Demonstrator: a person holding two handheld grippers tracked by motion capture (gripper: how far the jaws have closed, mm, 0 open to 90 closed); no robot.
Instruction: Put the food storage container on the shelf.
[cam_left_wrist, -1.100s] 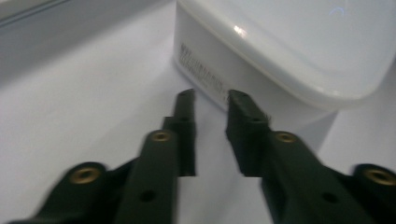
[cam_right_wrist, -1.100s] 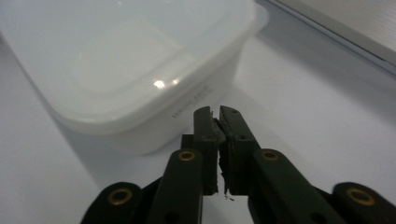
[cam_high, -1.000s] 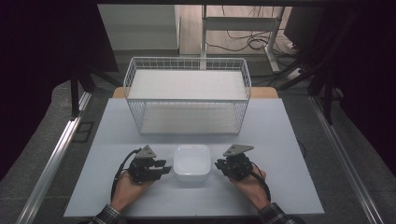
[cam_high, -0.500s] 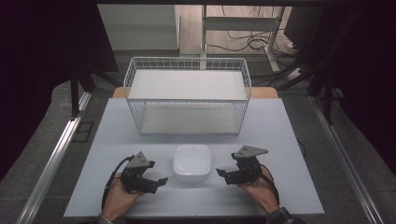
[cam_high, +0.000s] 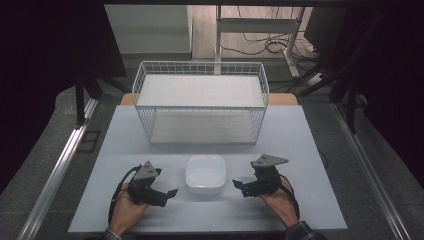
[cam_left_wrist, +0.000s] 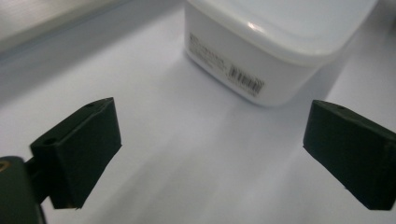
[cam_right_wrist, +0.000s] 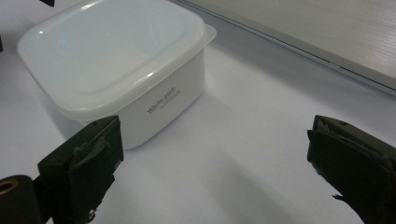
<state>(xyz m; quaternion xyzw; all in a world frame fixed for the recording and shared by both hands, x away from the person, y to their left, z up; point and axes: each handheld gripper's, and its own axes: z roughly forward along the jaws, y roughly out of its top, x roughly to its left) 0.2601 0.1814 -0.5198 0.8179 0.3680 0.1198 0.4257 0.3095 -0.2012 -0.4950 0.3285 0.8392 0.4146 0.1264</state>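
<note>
Currently a lidded white tub is sitting on the bench, near the front edge and about midway between the left and right edges. Behind it, toward the back edge, a white wire basket is standing upright and well apart from the tub.

The left gripper is lying low over the bench just left of the tub, with the left hand holding it from the front edge. In the left gripper view its jaws are standing wide apart with bare bench between them; the tub is showing ahead of them, a printed label with a barcode on its side wall. Nothing is touching either jaw.

The right gripper is mirroring this just right of the tub, with the right hand holding it. In the right gripper view its jaws are likewise spread wide and gripping nothing; the tub is sitting ahead and to the left, close to the left jaw, small print on its side. Whether that jaw is touching the wall cannot be told.
</note>
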